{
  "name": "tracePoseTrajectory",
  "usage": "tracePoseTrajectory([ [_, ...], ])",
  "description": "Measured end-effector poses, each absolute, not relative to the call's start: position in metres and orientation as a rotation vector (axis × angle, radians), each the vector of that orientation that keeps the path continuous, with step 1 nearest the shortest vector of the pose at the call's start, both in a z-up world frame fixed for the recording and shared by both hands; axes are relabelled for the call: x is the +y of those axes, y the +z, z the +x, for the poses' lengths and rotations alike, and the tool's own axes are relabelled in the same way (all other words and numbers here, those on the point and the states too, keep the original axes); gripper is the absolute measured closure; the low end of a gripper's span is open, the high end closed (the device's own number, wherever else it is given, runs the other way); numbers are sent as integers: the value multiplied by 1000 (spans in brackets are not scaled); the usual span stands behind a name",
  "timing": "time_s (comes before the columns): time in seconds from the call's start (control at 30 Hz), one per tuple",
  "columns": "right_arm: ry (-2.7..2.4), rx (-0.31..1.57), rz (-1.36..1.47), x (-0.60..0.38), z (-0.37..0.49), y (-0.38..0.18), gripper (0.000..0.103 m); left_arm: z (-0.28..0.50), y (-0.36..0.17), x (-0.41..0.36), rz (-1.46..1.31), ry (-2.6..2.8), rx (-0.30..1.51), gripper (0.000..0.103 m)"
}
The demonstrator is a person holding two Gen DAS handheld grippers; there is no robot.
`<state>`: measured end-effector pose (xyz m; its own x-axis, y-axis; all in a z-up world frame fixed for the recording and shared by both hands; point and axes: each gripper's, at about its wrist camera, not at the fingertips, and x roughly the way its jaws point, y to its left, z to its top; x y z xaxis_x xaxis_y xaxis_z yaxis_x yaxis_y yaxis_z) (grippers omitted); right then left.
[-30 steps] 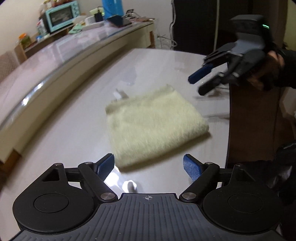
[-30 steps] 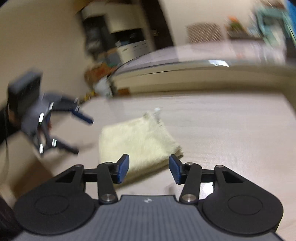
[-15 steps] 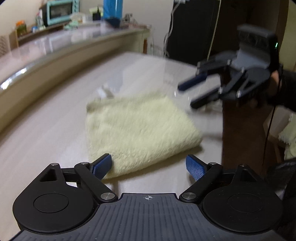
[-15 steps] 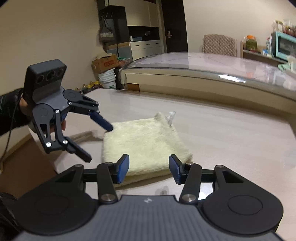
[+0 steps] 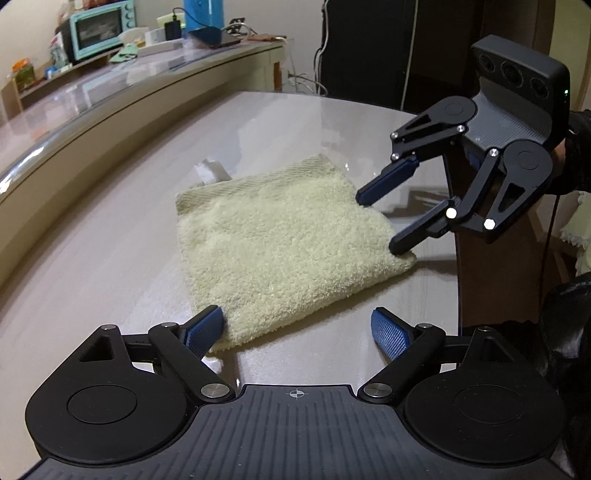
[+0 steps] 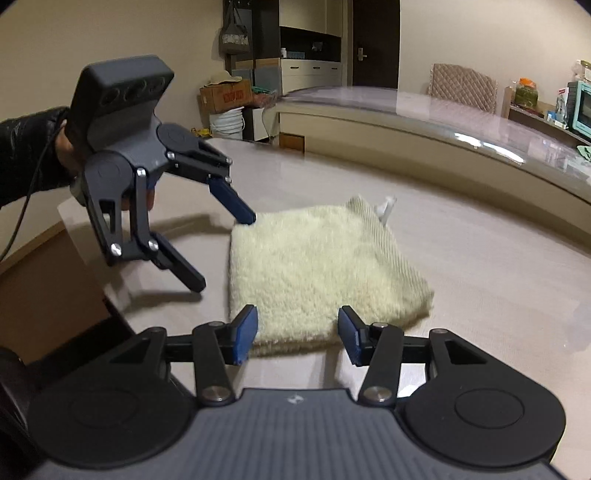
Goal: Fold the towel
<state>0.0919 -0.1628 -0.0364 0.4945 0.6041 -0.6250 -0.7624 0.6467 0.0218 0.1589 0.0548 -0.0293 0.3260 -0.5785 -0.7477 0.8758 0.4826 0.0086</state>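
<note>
A pale yellow towel (image 5: 280,240) lies folded into a thick square on the table (image 5: 110,280), with a white label at one corner. It also shows in the right wrist view (image 6: 314,269). My left gripper (image 5: 299,328) is open at one towel edge, its left pad touching the corner. My right gripper (image 6: 297,332) is open at the adjacent edge. In the left wrist view the right gripper (image 5: 380,221) has its fingertips on the towel's right edge. In the right wrist view the left gripper (image 6: 225,254) has one fingertip at the towel's corner.
A long curved counter (image 5: 110,99) runs behind the table, carrying a teal oven (image 5: 99,29) and small items. The table's edge (image 5: 456,258) lies close to the towel on the right, with dark floor beyond. A chair (image 6: 461,88) stands far back.
Both grippers have come down from above the table to the towel's edges. Both have stayed open. The towel has not moved.
</note>
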Motion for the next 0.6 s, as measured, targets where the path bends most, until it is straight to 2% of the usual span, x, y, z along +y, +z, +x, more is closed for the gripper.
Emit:
tracePoseTrajectory([
  [0.13, 844, 634, -234, -168, 92, -33, 50, 158, -25, 59, 416, -979, 739, 12],
  [0.2, 837, 617, -197, -175, 91, -26, 45, 154, -21, 61, 404, -978, 734, 12],
  [0.4, 760, 593, -246, -190, 84, -21, 45, 136, -20, 56, 390, -1065, 768, 11],
  [0.6, 575, 562, -330, -193, 134, -13, 36, 128, -30, 50, 396, -1054, 782, 10],
])
